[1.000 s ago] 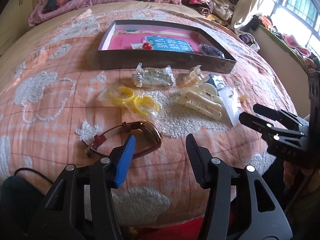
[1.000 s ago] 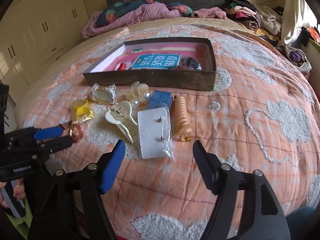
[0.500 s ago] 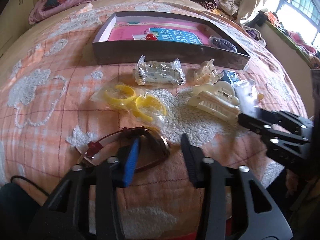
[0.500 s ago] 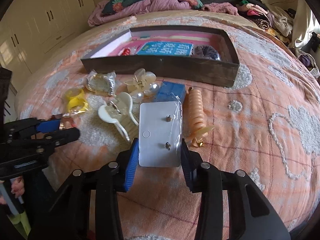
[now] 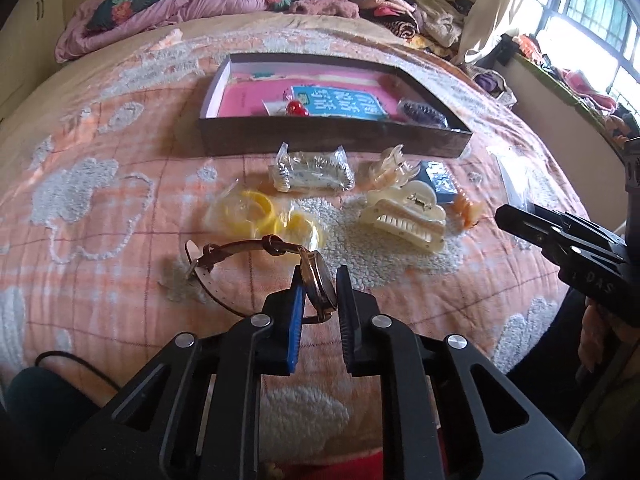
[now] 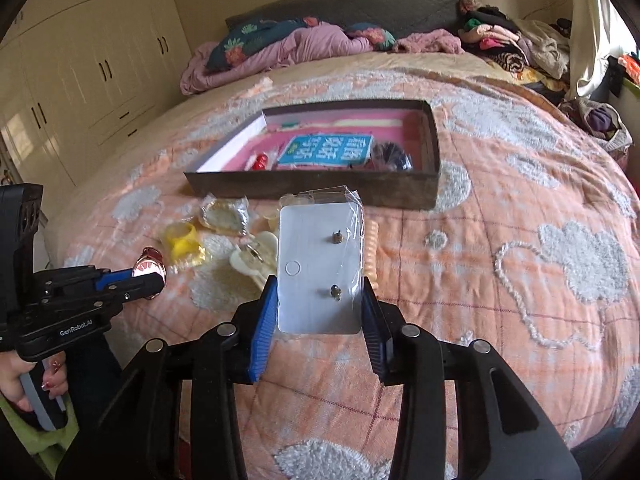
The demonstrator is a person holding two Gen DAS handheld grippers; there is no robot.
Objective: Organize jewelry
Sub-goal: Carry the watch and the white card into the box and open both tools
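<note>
My left gripper is shut on a watch with a brown strap, lifted just off the bedspread; the strap trails to the left. From the right wrist view the same watch shows its round face between the left gripper's jaws. My right gripper is shut on a white earring card in a clear bag, held up off the bed. The dark open box with a pink lining lies farther back on the bed, also seen as the box in the right wrist view.
On the orange bedspread lie yellow rings in a bag, a bagged silver piece, a cream hair claw, a clear claw, a blue packet and an orange spiral tie. A hand grips the left handle. Bedding is piled at the headboard.
Both grippers closed: the left on the watch, the right on the earring card. Each then lifted its item slightly off the bedspread.
</note>
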